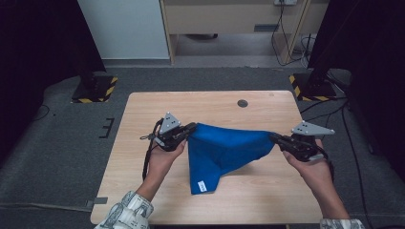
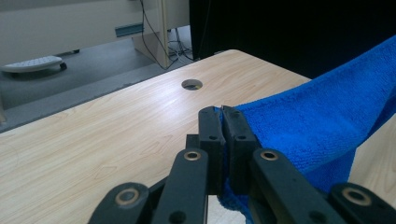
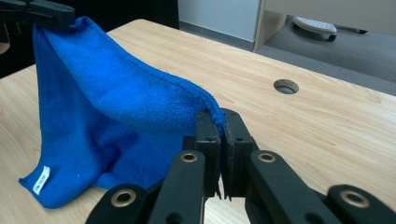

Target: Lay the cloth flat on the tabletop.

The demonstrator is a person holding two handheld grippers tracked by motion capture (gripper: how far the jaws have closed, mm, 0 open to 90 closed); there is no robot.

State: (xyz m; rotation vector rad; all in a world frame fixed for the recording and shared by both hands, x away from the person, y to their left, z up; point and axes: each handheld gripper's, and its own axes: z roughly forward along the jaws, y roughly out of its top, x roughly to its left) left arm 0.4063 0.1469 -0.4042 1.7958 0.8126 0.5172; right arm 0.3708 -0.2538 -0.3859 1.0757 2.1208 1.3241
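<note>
Both forearms enter from the bottom of the high view. The left gripper (image 1: 190,129), left of centre, pinches one corner of the blue cloth (image 1: 224,148); the right gripper (image 1: 276,138), right of centre, pinches another. The cloth hangs stretched between them, its tagged tip resting on the wooden table (image 1: 143,143) at lower centre. Bare tabletop lies all around, with a round hole (image 1: 242,103) near the far edge.

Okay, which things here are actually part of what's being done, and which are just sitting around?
In use:
blue cloth
left tongs, shut on one corner
right tongs, shut on another corner

Just around:
table
cable hole
wheeled base on the floor
</note>
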